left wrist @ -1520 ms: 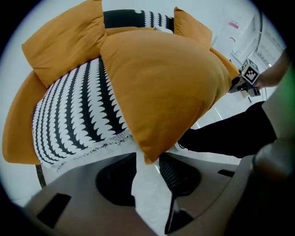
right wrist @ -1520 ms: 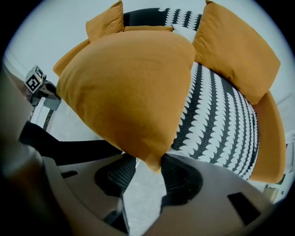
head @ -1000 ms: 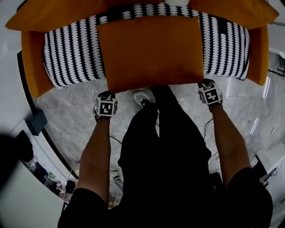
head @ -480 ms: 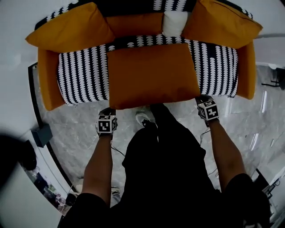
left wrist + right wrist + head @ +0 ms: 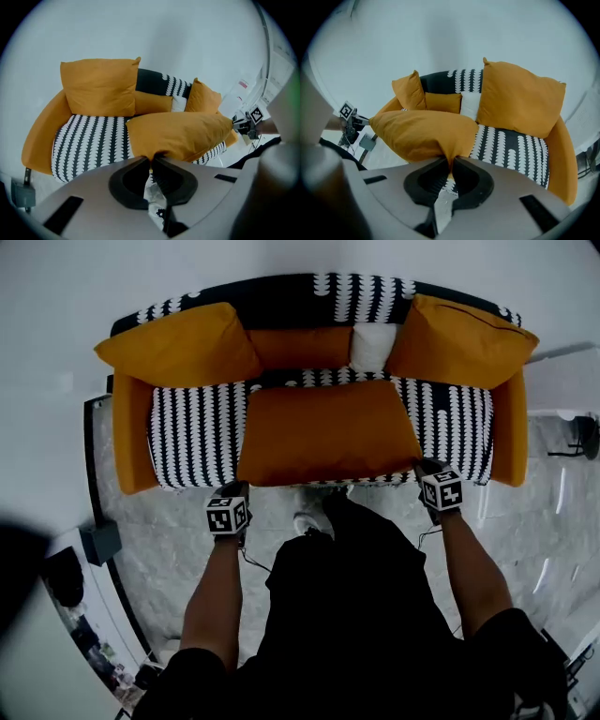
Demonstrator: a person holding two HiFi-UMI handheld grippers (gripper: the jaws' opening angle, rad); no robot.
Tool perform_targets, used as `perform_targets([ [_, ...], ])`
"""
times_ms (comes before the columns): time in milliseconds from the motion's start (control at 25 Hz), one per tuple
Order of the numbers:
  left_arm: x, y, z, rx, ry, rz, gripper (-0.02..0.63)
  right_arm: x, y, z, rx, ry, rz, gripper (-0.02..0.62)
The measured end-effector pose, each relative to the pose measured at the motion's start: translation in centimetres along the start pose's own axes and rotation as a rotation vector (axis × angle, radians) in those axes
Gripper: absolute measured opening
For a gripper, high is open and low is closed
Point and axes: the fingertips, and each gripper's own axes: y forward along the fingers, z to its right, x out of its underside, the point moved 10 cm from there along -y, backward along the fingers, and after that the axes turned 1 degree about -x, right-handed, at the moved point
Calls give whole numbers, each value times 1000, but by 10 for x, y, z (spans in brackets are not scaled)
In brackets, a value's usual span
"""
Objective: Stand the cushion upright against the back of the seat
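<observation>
A large orange cushion (image 5: pixel 323 432) hangs roughly flat above the front of the black-and-white patterned seat (image 5: pixel 192 432). My left gripper (image 5: pixel 231 507) is shut on its near left corner, where the fabric (image 5: pixel 151 157) bunches between the jaws. My right gripper (image 5: pixel 433 482) is shut on the near right corner, with the fabric (image 5: pixel 451 161) pinched the same way. The cushion (image 5: pixel 180 133) sags between the two grips, and its far end reaches the other gripper in each gripper view. The sofa's backrest (image 5: pixel 309 298) lies beyond it.
Two big orange pillows (image 5: pixel 178 345) (image 5: pixel 459 341) lean in the sofa's back corners, with a small orange cushion (image 5: pixel 300 346) and a white one (image 5: pixel 373 346) between them. Orange armrests (image 5: pixel 131 432) (image 5: pixel 511 427) close both ends. The person's legs (image 5: pixel 347 596) stand on the marble floor (image 5: pixel 169 540).
Both grippers have risen and drawn back with the cushion, lifting it off the seat. The whole sofa now shows smaller and farther off in the head view.
</observation>
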Motion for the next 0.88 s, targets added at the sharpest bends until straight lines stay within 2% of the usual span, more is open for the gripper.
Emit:
perform_targets([
  [480,-84,-23,1,-17,-199,211,31,-81,-21,23,-41,95,207,51],
  [600,-102,-28,1,-2,-210,246,31,-93,-29,28,-38,138,247,51],
  [880,-161,-21,-14,31,-186,258,31,-136,-27,37,13,213,302,49],
])
